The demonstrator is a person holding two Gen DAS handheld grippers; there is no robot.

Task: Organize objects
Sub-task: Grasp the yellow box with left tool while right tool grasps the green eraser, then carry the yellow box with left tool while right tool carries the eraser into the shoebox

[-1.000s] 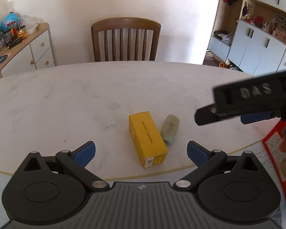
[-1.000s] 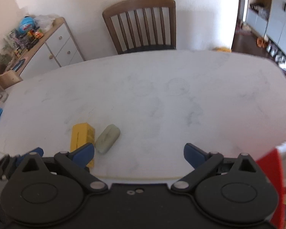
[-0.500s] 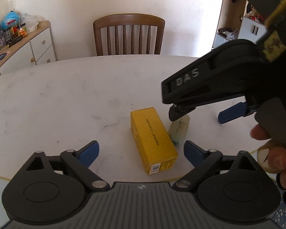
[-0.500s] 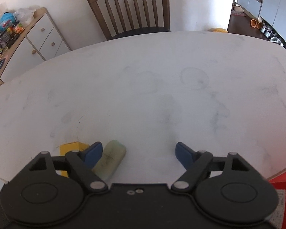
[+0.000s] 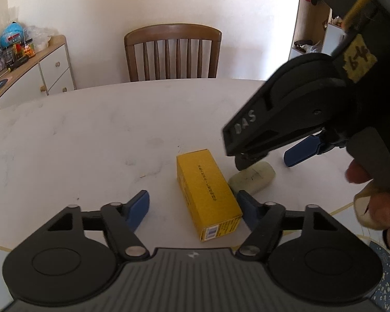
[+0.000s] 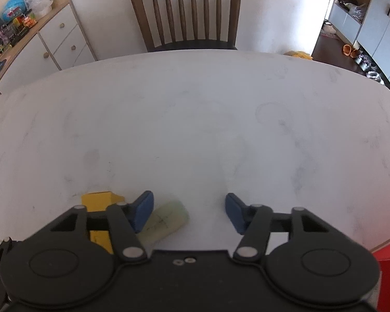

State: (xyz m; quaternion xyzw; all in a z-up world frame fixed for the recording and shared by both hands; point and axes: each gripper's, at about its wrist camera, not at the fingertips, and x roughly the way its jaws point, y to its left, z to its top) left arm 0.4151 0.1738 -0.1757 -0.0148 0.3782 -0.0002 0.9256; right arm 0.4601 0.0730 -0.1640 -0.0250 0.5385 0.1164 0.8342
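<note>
Pale marble desk [image 5: 96, 135], wooden chair [image 5: 173, 52] at its far side, sideboard [image 5: 33, 78] left of the chair. Landmark for everything below: the yellow box [image 5: 208, 192], lying flat near the desk's front edge, long axis running away from you.

Pale green case [image 5: 252, 178] lies just right of the yellow box, angled, its near end almost touching the box's side.

Left tool [image 5: 192, 205]: straddles the yellow box, jaws closing. Right pad looks to be at the box's right side, tucked into the slot beside the case; left pad stands clear of the box's left side. Not gripping yet. It points down at a moderate slant and holds level, no roll.

Right tool [image 6: 187, 212]: comes in steeply from above and right of the yellow box, your hand [image 5: 377, 202] wrapped on the handle. Jaws closing with the case between them, off-centre, against the left pad; the right pad is well clear of it. No grip yet.

Risks, as judged:
- The left pad of your right tool and the right pad of your left tool share the narrow gap between box and case. They may collide or pinch.
- Closing off-centre may shove the case sideways into the box, or roll its rounded body out.
- Your left tool's one-sided contact may slide the box left before it clamps.
</note>
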